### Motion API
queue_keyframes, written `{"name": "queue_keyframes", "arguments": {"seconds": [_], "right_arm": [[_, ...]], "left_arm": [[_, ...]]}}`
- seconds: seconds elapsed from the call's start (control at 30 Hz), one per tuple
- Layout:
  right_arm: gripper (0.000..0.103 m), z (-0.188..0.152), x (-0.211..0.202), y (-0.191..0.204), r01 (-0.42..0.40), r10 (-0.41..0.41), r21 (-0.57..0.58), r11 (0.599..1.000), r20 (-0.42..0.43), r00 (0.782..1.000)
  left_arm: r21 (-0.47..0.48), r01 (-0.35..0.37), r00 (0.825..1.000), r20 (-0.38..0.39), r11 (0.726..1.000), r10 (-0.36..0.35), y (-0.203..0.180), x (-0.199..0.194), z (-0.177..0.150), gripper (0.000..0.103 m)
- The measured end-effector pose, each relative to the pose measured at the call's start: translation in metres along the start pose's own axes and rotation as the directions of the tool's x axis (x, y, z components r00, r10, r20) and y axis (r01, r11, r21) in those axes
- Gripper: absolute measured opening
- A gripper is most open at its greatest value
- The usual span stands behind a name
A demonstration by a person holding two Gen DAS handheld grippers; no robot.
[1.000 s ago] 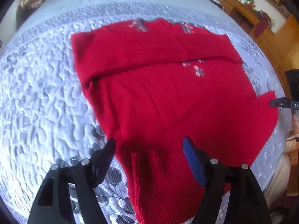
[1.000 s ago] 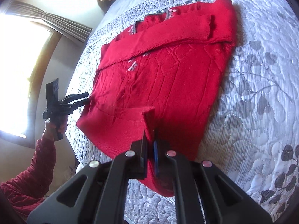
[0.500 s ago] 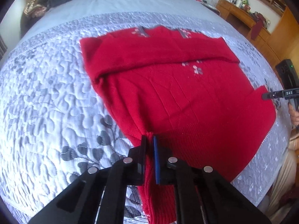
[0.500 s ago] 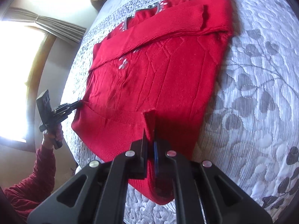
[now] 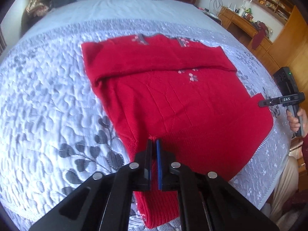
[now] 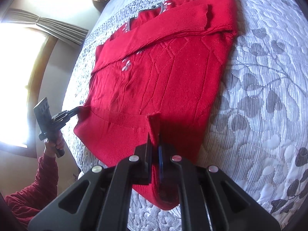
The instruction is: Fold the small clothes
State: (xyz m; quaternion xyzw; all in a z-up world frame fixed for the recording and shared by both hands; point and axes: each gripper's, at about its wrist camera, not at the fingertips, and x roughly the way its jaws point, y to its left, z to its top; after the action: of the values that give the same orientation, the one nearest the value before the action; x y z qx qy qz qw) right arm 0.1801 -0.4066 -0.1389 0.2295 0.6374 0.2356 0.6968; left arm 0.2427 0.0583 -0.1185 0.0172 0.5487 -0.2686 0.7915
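Left gripper [image 5: 153, 144]: fingers together, clamped on a pinch of the red sweater [image 5: 173, 100] at its ribbed hem, near the hem's left corner as its own camera sees it. Fabric bunches up between the pads.

Right gripper [image 6: 154, 140]: fingers together too, clamped on a raised fold of the same hem; a small flap of knit stands up out of the fingers. In the left wrist view the right gripper [image 5: 262, 103] shows at the far right, its tips at the sweater's other hem corner.

Count: one sweater, two grippers, two hands. Sweater lies flat on the bed [image 5: 48, 96], on a grey-white quilted cover with a leaf print. Neckline points away from the person, hem towards them. One sleeve [image 6: 173, 25] is folded across the chest. Small floral embroidery [image 5: 192, 77] shows near the neck and on the chest.

Pose: both grippers point steeply down at the hem. Right hand [image 5: 297, 118] wraps the gripper handle from below. Left hand [image 6: 54, 144] does the same in the right wrist view, with a dark red sleeve [image 6: 36, 188] on that arm; left gripper tips [image 6: 78, 110] sit at the hem corner by the bed edge. The two grips are well apart along the hem.
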Motion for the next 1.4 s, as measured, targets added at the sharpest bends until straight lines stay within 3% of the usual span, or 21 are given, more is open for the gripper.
{"name": "queue_keyframes", "arguments": {"seconds": [0.07,0.17,0.2,0.23,0.3,0.37,0.5,0.6,0.67,0.87,1.03,1.2,1.4], "right_arm": [[0.004,0.003,0.004,0.0,0.005,-0.006,-0.002,1.0,-0.015,1.0],[0.008,0.006,0.01,0.001,0.028,-0.028,-0.02,0.999,-0.038,0.999],[0.012,0.007,0.012,0.002,0.036,-0.037,-0.025,0.999,-0.045,0.998],[0.02,0.007,0.013,0.002,0.046,-0.047,-0.028,0.999,-0.051,0.998],[0.021,0.008,0.016,0.002,0.05,-0.052,-0.038,0.998,-0.059,0.997],[0.021,0.009,0.019,0.002,0.055,-0.058,-0.037,0.998,-0.07,0.996],[0.019,0.007,0.028,0.005,0.079,-0.085,-0.059,0.995,-0.093,0.992],[0.004,0.005,0.027,0.005,0.065,-0.07,-0.051,0.997,-0.095,0.993],[0.004,0.004,0.025,0.005,0.061,-0.066,-0.052,0.997,-0.087,0.994],[0.004,0.002,0.002,0.009,-0.013,0.012,-0.033,0.999,-0.036,0.999],[0.004,0.005,-0.024,0.02,-0.035,0.038,-0.06,0.998,0.046,0.998],[0.004,0.024,-0.044,0.029,-0.022,0.03,-0.079,0.997,0.104,0.994],[0.004,0.075,-0.065,0.036,0.03,-0.016,-0.086,0.996,0.158,0.987]], "left_arm": [[-0.025,0.012,0.999,-0.044,1.0,-0.013,0.004,0.015,0.001,0.008],[-0.045,0.031,0.998,-0.047,0.998,-0.033,0.007,0.025,0.002,0.014],[-0.048,0.04,0.998,-0.047,0.998,-0.042,0.007,0.026,0.003,0.017],[-0.047,0.047,0.998,-0.048,0.998,-0.049,0.006,0.026,0.004,0.026],[-0.026,0.021,0.999,-0.048,0.999,-0.022,0.001,0.027,0.005,0.043],[0.017,-0.039,0.997,-0.073,0.999,0.04,-0.005,0.032,0.006,0.045],[0.049,-0.069,0.993,-0.091,0.996,0.074,-0.012,0.037,0.006,0.036],[-0.004,-0.056,0.994,-0.092,0.998,0.055,-0.006,0.037,0.009,0.014],[-0.04,-0.033,0.996,-0.085,0.999,0.029,0.0,0.032,0.009,0.004],[-0.062,0.013,1.0,0.024,0.998,-0.011,-0.005,-0.002,0.011,0.004],[-0.067,0.029,0.992,0.127,0.997,-0.021,-0.009,-0.038,0.024,0.004],[-0.1,0.012,0.98,0.199,0.995,0.008,-0.002,-0.054,0.06,0.004],[-0.152,-0.008,0.975,0.22,0.988,0.042,0.018,-0.043,0.122,0.004]]}}
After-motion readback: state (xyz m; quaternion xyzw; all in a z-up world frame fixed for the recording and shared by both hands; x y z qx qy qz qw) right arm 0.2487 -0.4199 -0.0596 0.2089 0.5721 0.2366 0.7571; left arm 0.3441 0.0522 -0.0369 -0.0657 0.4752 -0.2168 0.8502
